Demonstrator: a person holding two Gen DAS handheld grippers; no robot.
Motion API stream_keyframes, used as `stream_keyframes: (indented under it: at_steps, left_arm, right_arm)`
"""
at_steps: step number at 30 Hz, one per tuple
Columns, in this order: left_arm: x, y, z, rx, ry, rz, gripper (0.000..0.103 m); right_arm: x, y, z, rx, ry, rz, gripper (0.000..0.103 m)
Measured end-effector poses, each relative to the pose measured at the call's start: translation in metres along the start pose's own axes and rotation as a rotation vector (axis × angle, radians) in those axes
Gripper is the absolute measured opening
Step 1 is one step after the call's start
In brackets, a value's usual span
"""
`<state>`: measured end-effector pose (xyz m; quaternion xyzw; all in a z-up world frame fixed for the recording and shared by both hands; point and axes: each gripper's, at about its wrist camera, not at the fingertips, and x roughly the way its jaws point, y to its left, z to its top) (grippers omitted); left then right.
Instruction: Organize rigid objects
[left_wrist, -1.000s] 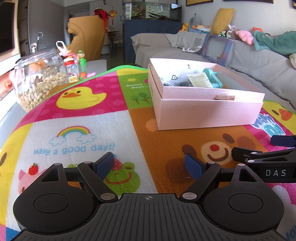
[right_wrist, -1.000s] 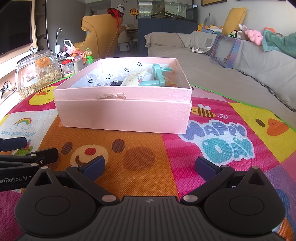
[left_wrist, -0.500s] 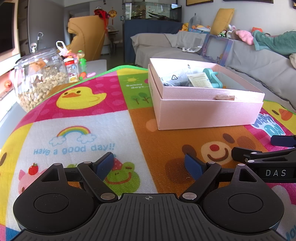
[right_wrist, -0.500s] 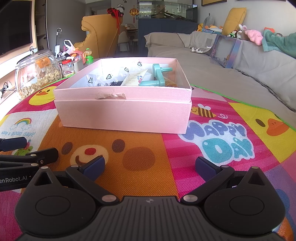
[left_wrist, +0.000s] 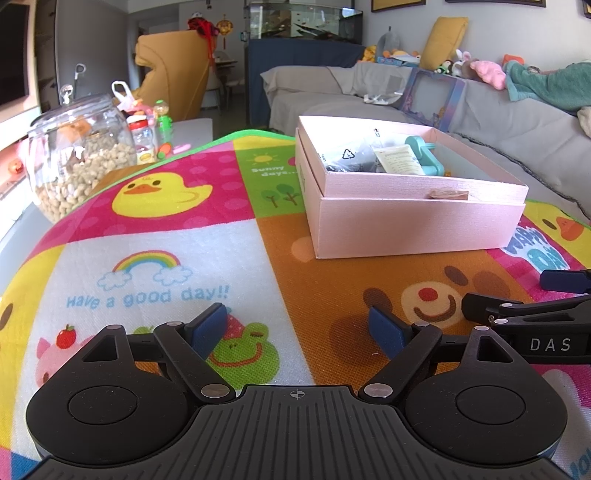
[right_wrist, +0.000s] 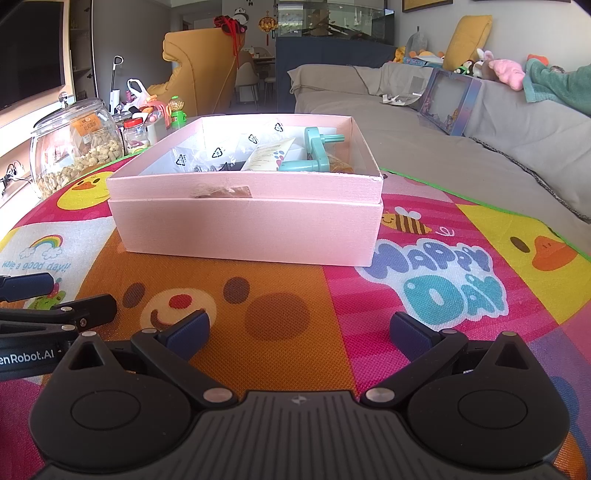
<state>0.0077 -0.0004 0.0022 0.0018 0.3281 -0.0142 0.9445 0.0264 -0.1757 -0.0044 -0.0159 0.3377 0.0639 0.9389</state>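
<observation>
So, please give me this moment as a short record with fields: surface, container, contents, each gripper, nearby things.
surface: cartoon play mat
container: open pink box, standing on the mat
contents: teal plastic crank, cream tube, clear plastic bags
left gripper: open, empty, short of the box
right gripper: open, empty, short of the box
nearby: glass jar of peanuts, left of the box at the mat's edge

home living room | sofa (right_wrist: 406, 122) | plush toys (right_wrist: 506, 72) | play mat (right_wrist: 424, 258)
</observation>
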Motion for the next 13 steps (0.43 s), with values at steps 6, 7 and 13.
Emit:
stream_keyframes:
  at_steps: [6, 7, 13]
  left_arm:
    - [0.0003, -0.0001, 0.0001, -0.003, 0.001, -0.002, 0.089]
    - [0.0004, -0.0008, 0.0001, -0.001, 0.000, 0.000, 0.089]
    - [0.0007, 0.0023, -0.0002, -0.008, 0.001, -0.011, 0.089]
  right_arm:
    - [-0.0002, -0.0001, 0.0000, 0.000, 0.000, 0.000, 0.103]
    - [-0.0002, 0.0001, 0.0000, 0.000, 0.000, 0.000, 0.103]
    - [-0.0003, 0.0000, 0.0000, -0.001, 0.000, 0.000, 0.103]
